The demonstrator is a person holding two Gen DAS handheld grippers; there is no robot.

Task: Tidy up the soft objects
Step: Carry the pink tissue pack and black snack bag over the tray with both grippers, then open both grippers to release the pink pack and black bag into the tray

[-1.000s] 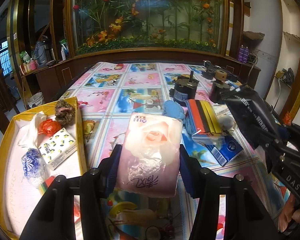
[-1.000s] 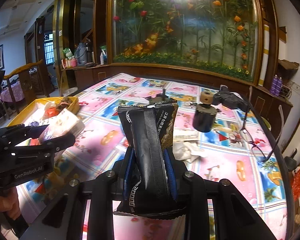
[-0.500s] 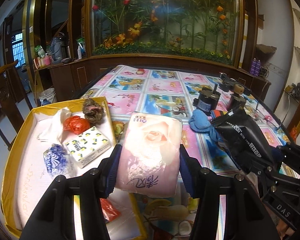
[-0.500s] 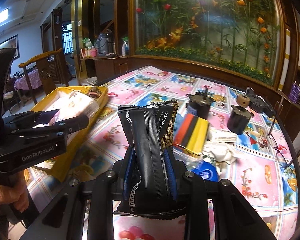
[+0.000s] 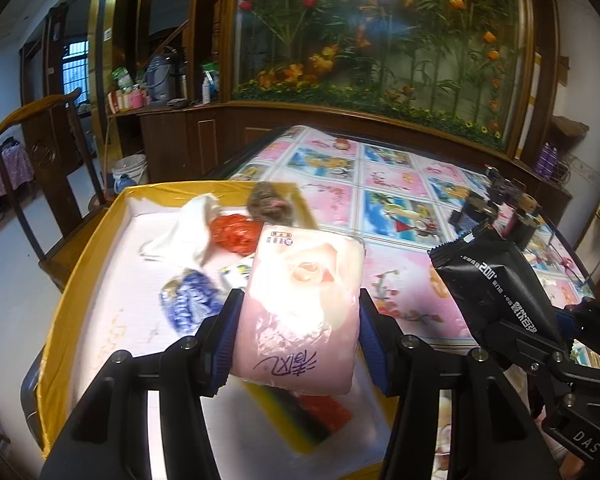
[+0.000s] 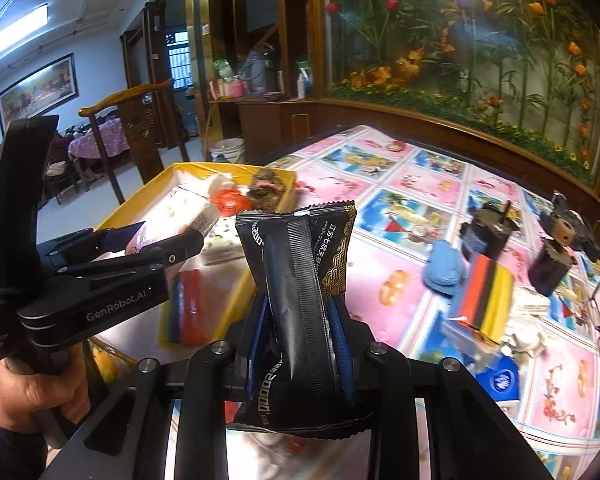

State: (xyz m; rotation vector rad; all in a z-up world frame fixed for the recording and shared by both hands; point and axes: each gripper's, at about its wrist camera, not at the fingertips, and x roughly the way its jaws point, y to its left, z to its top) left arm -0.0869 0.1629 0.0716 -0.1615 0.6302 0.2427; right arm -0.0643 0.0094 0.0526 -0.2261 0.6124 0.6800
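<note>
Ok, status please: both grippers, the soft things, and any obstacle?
Left gripper shut on pink rose-print tissue pack, over yellow tray. Right gripper shut on black foil packet. Tray already crowded.

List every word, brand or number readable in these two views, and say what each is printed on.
"GenRobot.AI": side of the left gripper, shut on the pink rose-print tissue pack.
"DAS": body of the right gripper, in the left wrist view.
"200": white print on the black crinkle-edged foil snack packet held by the right gripper.
"20000": lower end of that packet.
Purple handwritten-style characters on the tissue pack and the packet's small gold and white characters: not readable.
</note>
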